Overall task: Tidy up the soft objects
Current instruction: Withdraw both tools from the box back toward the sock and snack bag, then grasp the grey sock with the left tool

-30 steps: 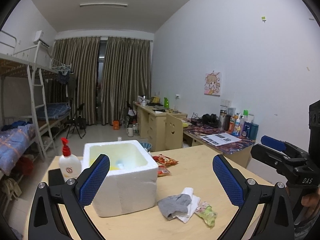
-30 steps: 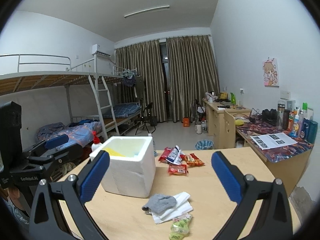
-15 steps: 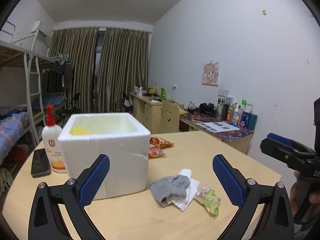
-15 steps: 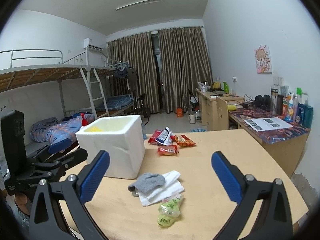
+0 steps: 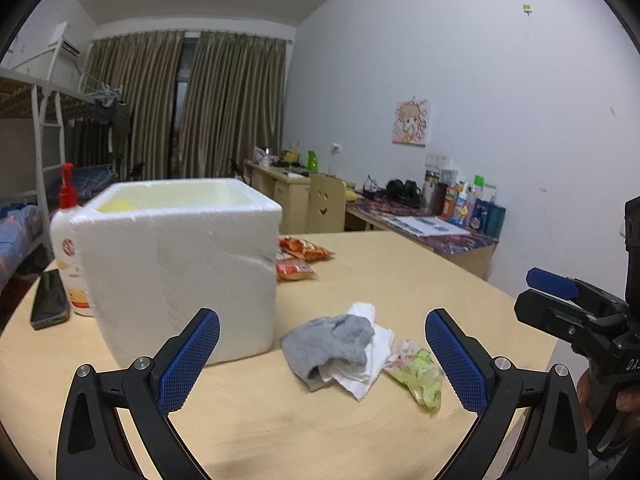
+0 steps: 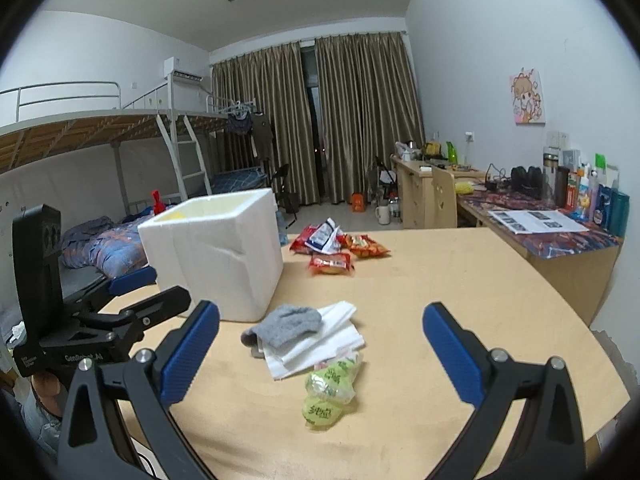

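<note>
Wooden table (image 6: 460,288), white foam box (image 6: 216,252), grey sock (image 6: 286,324), dorm room

Each hand-held gripper was black, with two long fingers (image 5: 192,356). The fingers wore bumpy blue pads (image 6: 450,354) and had shiny silver screws (image 5: 500,361). White letters (image 6: 82,358) marked the left hand-held gripper (image 6: 132,292), at 9 o'clock.

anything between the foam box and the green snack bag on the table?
Yes: a grey sock lying on white tissues, between the foam box and green snack bag. Both wrist views show it.
</note>
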A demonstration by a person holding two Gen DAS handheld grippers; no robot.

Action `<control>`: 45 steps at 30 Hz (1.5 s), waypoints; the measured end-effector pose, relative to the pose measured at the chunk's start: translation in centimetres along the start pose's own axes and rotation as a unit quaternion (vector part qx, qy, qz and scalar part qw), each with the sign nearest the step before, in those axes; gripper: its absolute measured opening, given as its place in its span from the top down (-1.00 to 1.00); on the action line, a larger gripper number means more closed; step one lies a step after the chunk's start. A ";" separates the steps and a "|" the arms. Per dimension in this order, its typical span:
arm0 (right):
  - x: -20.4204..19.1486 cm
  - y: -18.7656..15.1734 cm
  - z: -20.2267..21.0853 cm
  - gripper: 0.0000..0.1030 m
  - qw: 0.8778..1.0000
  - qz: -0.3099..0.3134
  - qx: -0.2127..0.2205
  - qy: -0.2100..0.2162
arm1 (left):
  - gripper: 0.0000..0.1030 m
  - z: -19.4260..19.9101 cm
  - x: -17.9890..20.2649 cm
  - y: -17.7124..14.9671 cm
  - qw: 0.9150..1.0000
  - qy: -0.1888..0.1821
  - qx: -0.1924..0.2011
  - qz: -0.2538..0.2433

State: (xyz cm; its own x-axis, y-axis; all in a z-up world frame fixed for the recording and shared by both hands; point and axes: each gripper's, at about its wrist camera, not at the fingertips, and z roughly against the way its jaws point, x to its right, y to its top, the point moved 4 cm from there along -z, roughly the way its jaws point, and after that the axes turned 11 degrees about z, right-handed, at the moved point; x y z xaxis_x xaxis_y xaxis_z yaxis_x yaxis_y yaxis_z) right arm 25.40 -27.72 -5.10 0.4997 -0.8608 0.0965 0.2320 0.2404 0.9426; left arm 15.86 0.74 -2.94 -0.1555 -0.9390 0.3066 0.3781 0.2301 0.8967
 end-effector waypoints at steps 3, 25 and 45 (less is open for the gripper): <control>0.4 -0.8 -0.5 -1.00 1.000 -0.002 -0.012 -0.002 | -0.99 -0.9 0.3 -0.6 1.000 -0.003 -0.014 -0.004; 2.0 -4.6 -4.4 -1.00 0.996 -0.020 -0.087 0.020 | -0.96 -7.4 -0.2 -2.3 0.994 0.013 -0.102 0.025; 2.4 -5.5 -6.1 -0.99 0.992 -0.010 -0.106 0.071 | -0.05 -12.0 -1.7 -4.3 0.979 0.034 -0.191 0.063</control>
State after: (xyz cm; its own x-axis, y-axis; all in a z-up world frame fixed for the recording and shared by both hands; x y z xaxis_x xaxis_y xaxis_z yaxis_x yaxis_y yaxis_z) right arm 30.43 -28.37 -11.98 0.6025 -0.7979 0.0179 0.4056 0.3255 0.8541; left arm 25.48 -1.74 -11.15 -0.0292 -0.9277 0.3722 0.7063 0.2443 0.6644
